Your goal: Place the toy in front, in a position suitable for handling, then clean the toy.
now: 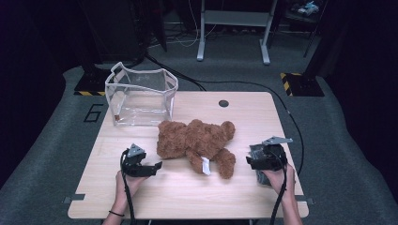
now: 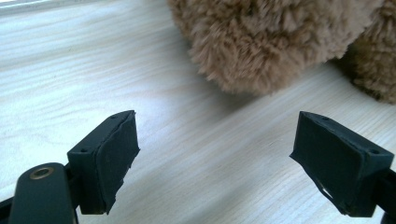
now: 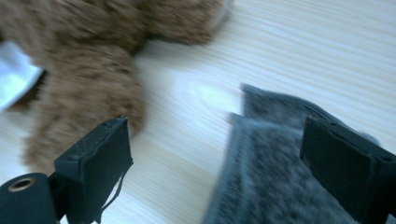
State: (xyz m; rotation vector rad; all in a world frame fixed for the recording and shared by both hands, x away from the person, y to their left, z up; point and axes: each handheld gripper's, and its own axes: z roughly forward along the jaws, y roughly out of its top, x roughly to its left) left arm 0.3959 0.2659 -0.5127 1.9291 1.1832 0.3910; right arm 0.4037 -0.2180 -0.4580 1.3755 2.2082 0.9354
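A brown teddy bear (image 1: 197, 140) lies in the middle of the wooden table (image 1: 187, 197), with a white tag (image 1: 205, 165) by its leg. My left gripper (image 1: 156, 165) sits just left of the bear, pointing at it. In the left gripper view the left gripper (image 2: 217, 116) is open and holds nothing, with the bear's fur (image 2: 275, 42) close ahead. My right gripper (image 1: 250, 161) is to the right of the bear's leg. In the right gripper view the right gripper (image 3: 215, 120) is open over a grey felt piece (image 3: 275, 168). The bear's leg (image 3: 88, 93) lies by its left jaw.
A clear plastic bag (image 1: 141, 96) stands open at the table's back left corner. A round hole (image 1: 223, 103) is in the table's far edge. The grey felt piece (image 1: 259, 178) lies near the right front edge. Cables run across the floor behind.
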